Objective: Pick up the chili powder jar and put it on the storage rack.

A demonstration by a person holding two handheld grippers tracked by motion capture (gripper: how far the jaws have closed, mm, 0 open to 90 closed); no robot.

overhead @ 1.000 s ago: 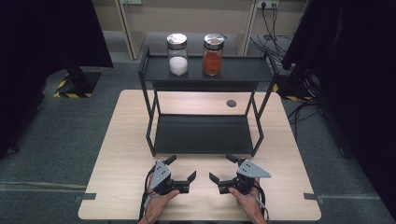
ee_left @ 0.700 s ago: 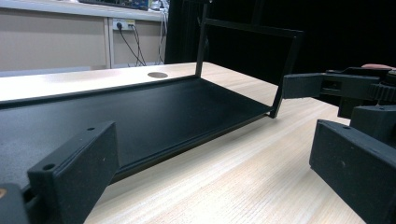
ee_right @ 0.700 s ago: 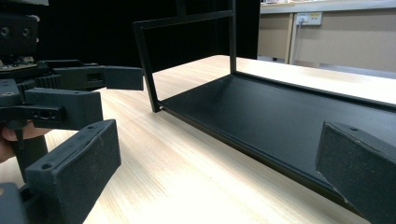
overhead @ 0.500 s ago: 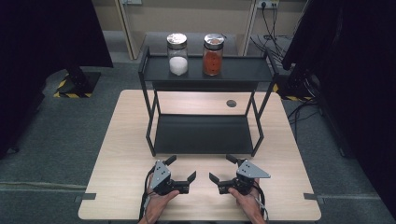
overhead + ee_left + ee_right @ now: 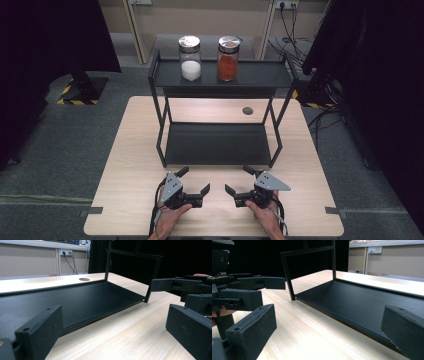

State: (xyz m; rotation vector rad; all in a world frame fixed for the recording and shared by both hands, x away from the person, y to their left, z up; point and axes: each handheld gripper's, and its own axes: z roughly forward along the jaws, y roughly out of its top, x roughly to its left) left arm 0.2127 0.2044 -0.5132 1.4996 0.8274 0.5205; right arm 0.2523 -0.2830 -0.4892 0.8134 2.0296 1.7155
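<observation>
High view, counter: a pale wooden counter (image 5: 125, 165) carries a black two-tier metal shelf rack (image 5: 218, 142).
High view, jars: a glass jar of white powder (image 5: 190, 58) and a glass jar of orange-red powder (image 5: 228, 58) stand side by side on the rack's top tier.
High view, grippers: the left gripper (image 5: 195, 181) and right gripper (image 5: 239, 180) rest near the counter's front edge, facing each other, fingers spread, empty.
Left gripper view: its fingers (image 5: 41, 331) are spread; the rack's lower tier (image 5: 75, 300) lies ahead, the right gripper (image 5: 182, 290) at right.
Right gripper view: its fingers (image 5: 253, 327) are spread over bare wood; the left gripper (image 5: 249, 291) is at left, the rack's lower tier (image 5: 367, 300) ahead.
</observation>
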